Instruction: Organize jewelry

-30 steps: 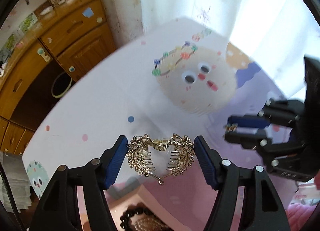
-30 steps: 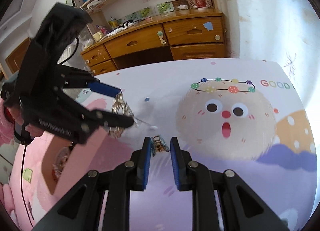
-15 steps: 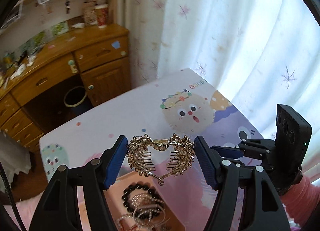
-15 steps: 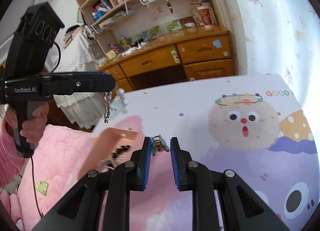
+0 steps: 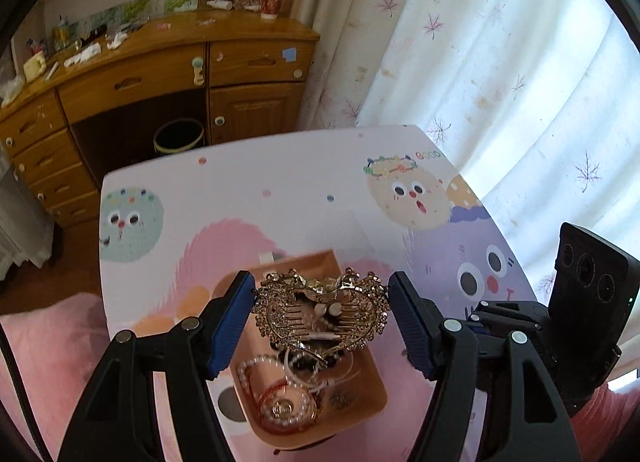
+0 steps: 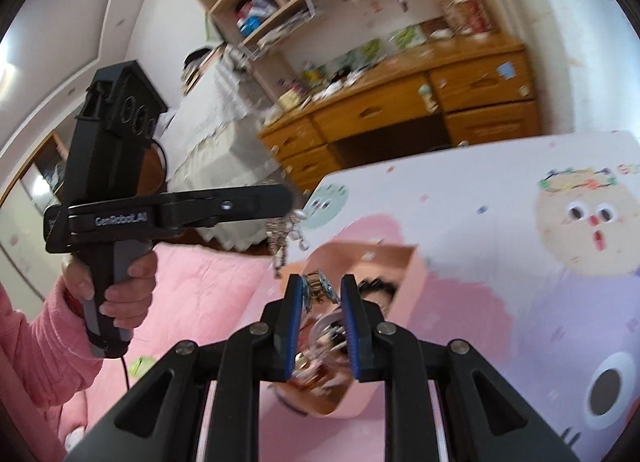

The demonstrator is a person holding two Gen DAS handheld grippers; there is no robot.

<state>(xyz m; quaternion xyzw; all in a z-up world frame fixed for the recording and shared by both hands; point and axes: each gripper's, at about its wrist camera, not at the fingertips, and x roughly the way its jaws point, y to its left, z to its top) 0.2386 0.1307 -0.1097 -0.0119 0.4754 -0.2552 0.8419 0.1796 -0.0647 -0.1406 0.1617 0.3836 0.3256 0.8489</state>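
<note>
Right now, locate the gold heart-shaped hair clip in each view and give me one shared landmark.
Left wrist: gold heart-shaped hair clip at lower centre, in the left gripper.
Right wrist: left of centre, hanging edge-on from that gripper.
Shared landmark: pink tray.

Tray (image 5: pixel 360 394) on table (image 5: pixel 280 197), near its front edge; beads (image 5: pixel 280 402) and chains in tray. Hair clip (image 5: pixel 322 312) between fingers of left gripper (image 5: pixel 322 316), above tray. Small clip (image 6: pixel 318 290) between fingers of right gripper (image 6: pixel 320 326), above tray's right side. Left gripper left of right gripper. Desk (image 5: pixel 160 73) behind table, bin (image 5: pixel 179 137) under desk, curtain (image 5: pixel 500 61) right of desk.
</note>
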